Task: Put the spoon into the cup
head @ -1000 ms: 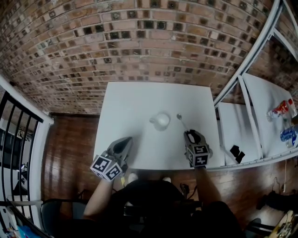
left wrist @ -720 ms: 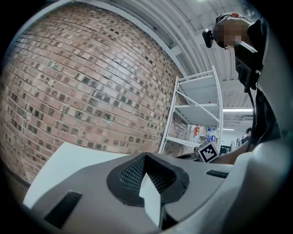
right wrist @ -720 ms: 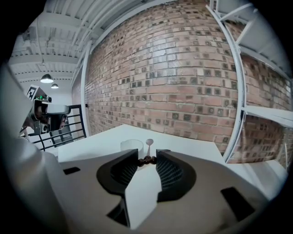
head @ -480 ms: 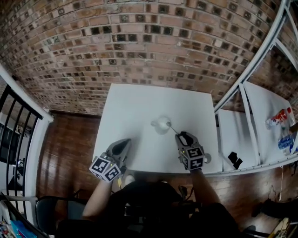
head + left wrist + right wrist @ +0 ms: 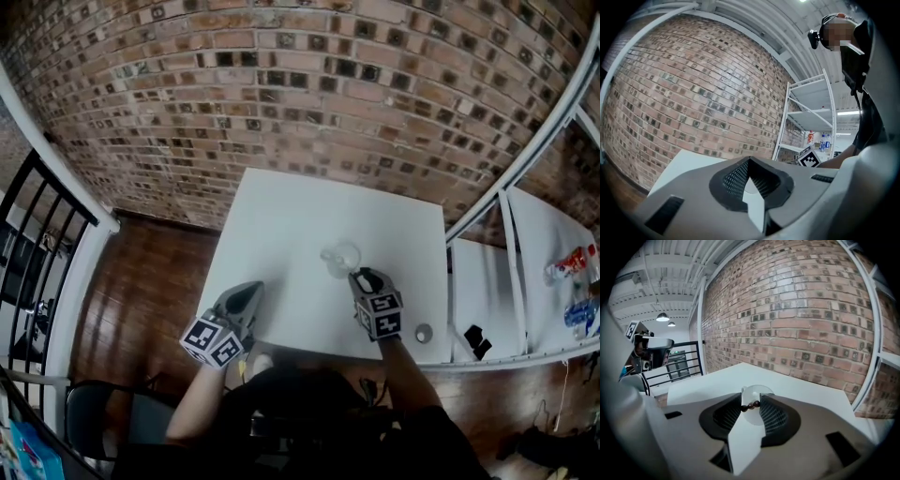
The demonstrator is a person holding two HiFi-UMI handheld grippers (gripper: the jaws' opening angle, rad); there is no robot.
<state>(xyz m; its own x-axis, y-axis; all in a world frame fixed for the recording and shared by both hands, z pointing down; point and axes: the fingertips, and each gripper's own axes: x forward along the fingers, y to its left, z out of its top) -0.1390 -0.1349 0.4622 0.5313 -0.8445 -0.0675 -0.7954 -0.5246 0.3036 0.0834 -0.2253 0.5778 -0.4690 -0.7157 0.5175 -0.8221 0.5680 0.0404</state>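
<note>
A small clear cup point(image 5: 341, 255) stands near the middle of the white table point(image 5: 281, 211). My right gripper point(image 5: 367, 279) hovers just beside and in front of it, angled down. In the right gripper view my right gripper point(image 5: 751, 405) is shut on the thin dark handle of the spoon point(image 5: 754, 404), which crosses between the jaw tips, and the cup point(image 5: 757, 391) sits directly beyond them. The spoon's bowl is hidden. My left gripper point(image 5: 249, 291) hangs over the table's near left edge, shut and empty; in its own view my left gripper point(image 5: 749, 160) points level toward the brick wall.
A small round grey object point(image 5: 424, 333) lies at the table's near right corner. A white metal shelf rack point(image 5: 511, 234) with bottles point(image 5: 574, 267) stands to the right. A brick wall rises behind the table, and a black railing point(image 5: 37, 244) runs along the left.
My right gripper has carried the spoon left and away from me, from the table's right side up to the cup. The left gripper has shifted only slightly.
</note>
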